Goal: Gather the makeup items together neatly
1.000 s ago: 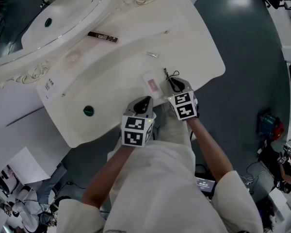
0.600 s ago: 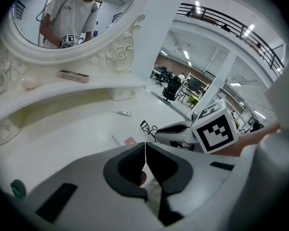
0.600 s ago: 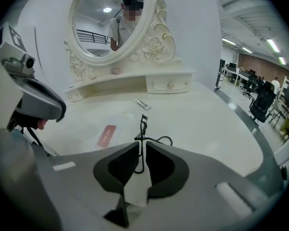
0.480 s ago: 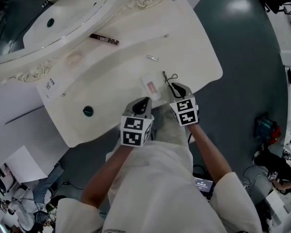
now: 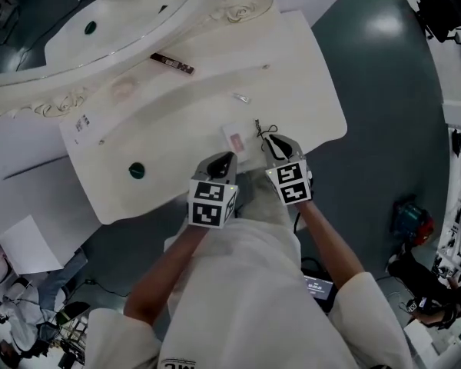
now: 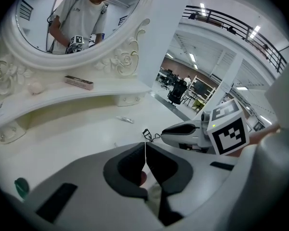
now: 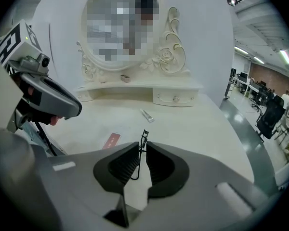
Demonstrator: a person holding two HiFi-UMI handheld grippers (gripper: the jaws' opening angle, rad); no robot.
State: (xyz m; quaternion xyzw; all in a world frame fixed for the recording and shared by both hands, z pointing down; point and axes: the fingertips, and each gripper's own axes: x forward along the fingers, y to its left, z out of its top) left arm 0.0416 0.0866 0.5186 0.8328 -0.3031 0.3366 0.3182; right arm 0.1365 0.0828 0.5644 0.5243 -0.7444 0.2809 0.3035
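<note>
White and carved, the dressing table (image 5: 177, 121) filled the upper left of the head view, with its oval mirror (image 5: 100, 10) at the top left and dark floor (image 5: 384, 91) to the right. On the raised shelf under the mirror lay a dark slim box (image 5: 172, 63) and, to its left, a pale pink puff (image 5: 123, 88). Lower on the tabletop a small silver tube (image 5: 241, 98) lay alone near the middle. A flat white card (image 5: 234, 139) with a red patch lay close to the front edge. A green round object (image 5: 137, 171) sat well apart at the lower left of the table.

The person stood at the front edge, holding both tools side by side near the centre of the frame. The right gripper (image 7: 142, 146) was clamped on a black eyelash curler (image 7: 144, 134). Its wire handles ran down between the ribbed pads, and its curved head stuck out beyond the tips, just right of the card. The left gripper (image 6: 145, 146) had its jaws pressed together with only a hairline of white between them, and no item could be made out in them. Its tips pointed at the near edge of the card, just beside the right gripper.
</note>
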